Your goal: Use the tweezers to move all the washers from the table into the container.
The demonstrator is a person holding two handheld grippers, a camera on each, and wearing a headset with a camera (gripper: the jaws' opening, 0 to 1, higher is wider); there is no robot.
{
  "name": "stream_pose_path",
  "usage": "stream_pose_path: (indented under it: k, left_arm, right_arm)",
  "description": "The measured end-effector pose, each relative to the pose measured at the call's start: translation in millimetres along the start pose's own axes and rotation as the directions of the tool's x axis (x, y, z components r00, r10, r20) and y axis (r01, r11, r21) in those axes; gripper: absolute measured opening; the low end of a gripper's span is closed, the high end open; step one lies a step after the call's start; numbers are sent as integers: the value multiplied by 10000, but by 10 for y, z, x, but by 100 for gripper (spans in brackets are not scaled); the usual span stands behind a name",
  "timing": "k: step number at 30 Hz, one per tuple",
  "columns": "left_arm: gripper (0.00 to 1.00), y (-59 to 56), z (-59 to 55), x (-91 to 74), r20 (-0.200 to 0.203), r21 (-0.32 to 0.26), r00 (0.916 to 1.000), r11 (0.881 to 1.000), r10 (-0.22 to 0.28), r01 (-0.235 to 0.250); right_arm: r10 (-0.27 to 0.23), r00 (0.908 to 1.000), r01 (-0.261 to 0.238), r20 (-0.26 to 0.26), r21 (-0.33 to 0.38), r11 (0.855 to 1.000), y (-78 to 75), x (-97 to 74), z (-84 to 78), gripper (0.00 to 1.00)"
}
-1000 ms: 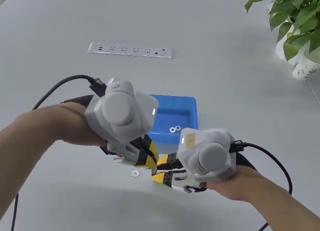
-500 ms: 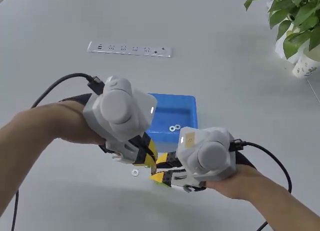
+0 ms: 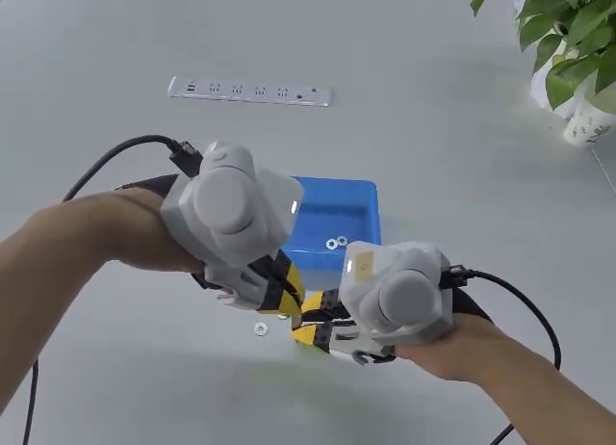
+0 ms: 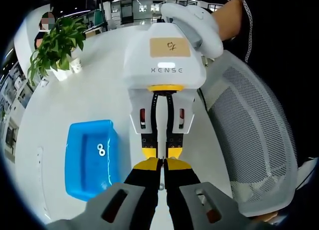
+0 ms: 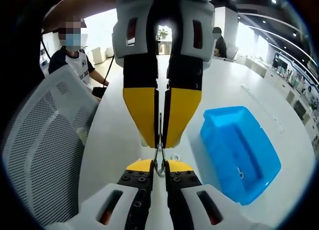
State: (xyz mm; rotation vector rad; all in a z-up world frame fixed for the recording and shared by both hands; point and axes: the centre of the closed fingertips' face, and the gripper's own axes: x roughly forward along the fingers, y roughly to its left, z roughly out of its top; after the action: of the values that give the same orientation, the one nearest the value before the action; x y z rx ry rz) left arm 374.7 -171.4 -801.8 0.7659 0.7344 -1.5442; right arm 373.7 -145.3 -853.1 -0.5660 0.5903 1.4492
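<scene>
My left gripper (image 3: 294, 308) and right gripper (image 3: 310, 329) meet tip to tip just in front of the blue container (image 3: 358, 199). Thin metal tweezers (image 5: 159, 149) run between the left gripper's yellow jaws and my right gripper (image 5: 159, 166), and both pairs of jaws are pressed shut on them. In the left gripper view my left gripper (image 4: 161, 165) touches the right one's tips. One washer (image 3: 261, 329) lies on the table beside the jaws, also seen as a washer (image 5: 175, 158) near the tips. Two washers (image 3: 337, 245) lie inside the container (image 4: 79, 165).
A white power strip (image 3: 250, 92) lies at the far side of the table. A potted plant (image 3: 568, 50) stands at the back right. A mesh office chair (image 4: 249, 125) is beside the table's near edge. People stand in the room beyond.
Both grippers stay tip to tip on the tweezers, with only a slight drift. The washers have not moved.
</scene>
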Motion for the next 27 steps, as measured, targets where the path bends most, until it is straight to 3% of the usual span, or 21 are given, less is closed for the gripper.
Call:
stream_pose_path:
  k: [27]
  left_arm:
    - [5,5,0,-3,2,-46,10000,10000,-34,34]
  right_arm:
    - [-71,10000,69,43,364,9993,-9,-6,-2,9]
